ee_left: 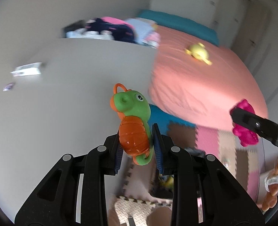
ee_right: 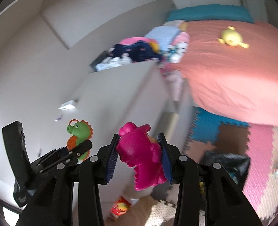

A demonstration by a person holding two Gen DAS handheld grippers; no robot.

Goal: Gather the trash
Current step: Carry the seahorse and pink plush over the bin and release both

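My left gripper [ee_left: 138,146] is shut on a green and orange seahorse toy [ee_left: 133,124], held up in the air. My right gripper [ee_right: 139,156] is shut on a magenta toy [ee_right: 140,150], also held up. In the left wrist view the right gripper [ee_left: 251,124] with the magenta toy [ee_left: 245,131] shows at the right edge. In the right wrist view the left gripper [ee_right: 71,152] with the seahorse toy [ee_right: 78,133] shows at the lower left. A red and yellow wrapper [ee_right: 122,205] lies on the floor below.
A bed with a salmon sheet [ee_left: 204,86] carries a yellow toy [ee_left: 198,52]. A white cabinet [ee_right: 120,94] holds a pile of clothes [ee_right: 135,52] and a small packet [ee_right: 68,105]. Coloured foam floor mats [ee_right: 251,145] and a dark bag [ee_right: 225,162] lie below.
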